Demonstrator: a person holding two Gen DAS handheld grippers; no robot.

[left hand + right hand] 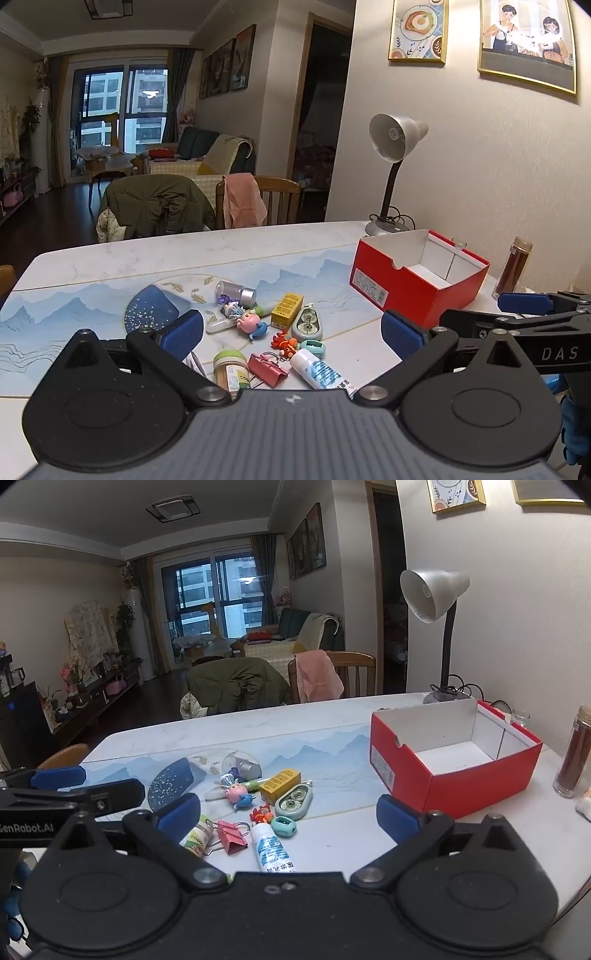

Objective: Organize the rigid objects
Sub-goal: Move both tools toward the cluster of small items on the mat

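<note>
Closest to the lens is the white tube (272, 849) with blue print, lying flat right at 6 o'clock of the little pile, basically under the right gripper (288, 814), with a pink binder clip (231, 836) just beside it at 9 o'clock. Both sets of jaws are spread wide with nothing between them; same story for the left gripper (291, 330), which hovers over the same clutter. Rest of the pile sits mid-desk: teal sharpener (283, 827), correction tape dispenser (293, 800), yellow box (279, 781), pig toy (238, 794), a tipped-over glass jar (242, 767), and a green-lidded toothpick holder (231, 371) on its side. The red box (454, 760) stands open at about 2 o'clock from the pile, well apart from it, and looks empty, so I'd guess nothing's been sorted yet. What could go sideways: everything is crammed together, so closing on the tube could easily catch the binder clip's wire handle or nudge the sharpener. The tube and jar are round and lying down, so a sloppy pinch probably rolls them off. Also both grippers sit near each other over one pile, so they could bump. And the tall brown bottle (576, 753) by the box at 3 o'clock looks tippy if an elbow swings wide.
</note>
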